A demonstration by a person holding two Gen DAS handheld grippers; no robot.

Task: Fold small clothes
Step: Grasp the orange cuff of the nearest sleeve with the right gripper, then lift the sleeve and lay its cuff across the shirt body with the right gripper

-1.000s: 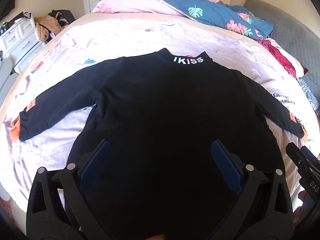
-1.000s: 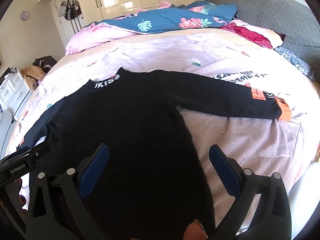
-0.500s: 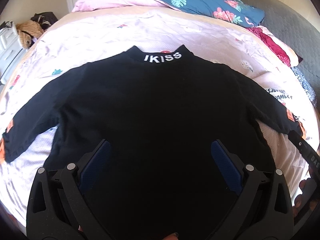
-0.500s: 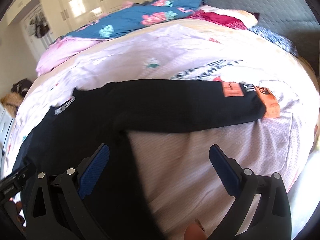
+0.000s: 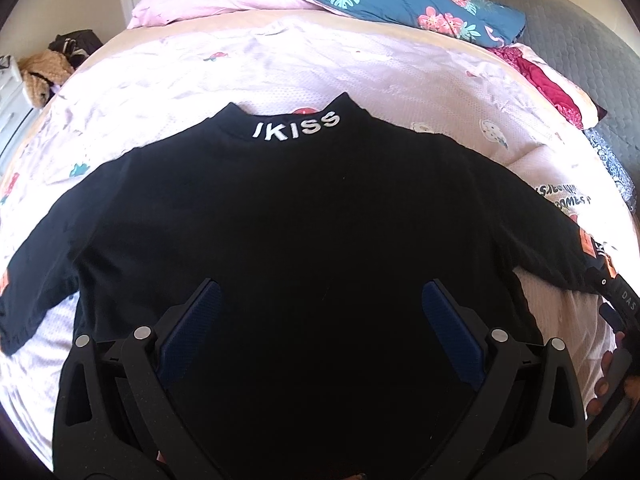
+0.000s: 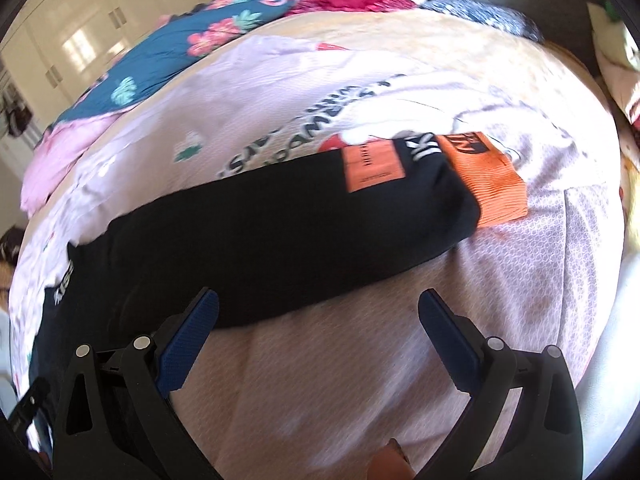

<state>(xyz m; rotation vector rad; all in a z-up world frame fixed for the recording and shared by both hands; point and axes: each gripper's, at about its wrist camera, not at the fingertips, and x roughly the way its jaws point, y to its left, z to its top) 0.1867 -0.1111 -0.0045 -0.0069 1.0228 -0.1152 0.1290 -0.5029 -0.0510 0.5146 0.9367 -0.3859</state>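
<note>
A small black long-sleeved top (image 5: pixel 304 216) lies flat on the bed, sleeves spread, with white "IKISS" lettering (image 5: pixel 296 128) on the collar. My left gripper (image 5: pixel 320 300) is open and empty, above the middle of the top's body. My right gripper (image 6: pixel 318 312) is open and empty, just in front of the top's right sleeve (image 6: pixel 280 232), which ends in an orange cuff (image 6: pixel 488 180) with an orange patch (image 6: pixel 372 164) beside it. The right gripper's body also shows in the left wrist view (image 5: pixel 620 308), by that sleeve's end.
The bed has a pale pink sheet (image 5: pixel 280 60) with small prints. A blue floral quilt (image 5: pixel 400 0) and pink bedding (image 5: pixel 224 4) lie at the far end. A grey headboard (image 5: pixel 580 40) stands at the right. White garments with lettering (image 6: pixel 304 132) lie behind the sleeve.
My left gripper has moved right, to centre over the top's body. My right gripper has swung right and closer to the right sleeve and its orange cuff. Both stay open.
</note>
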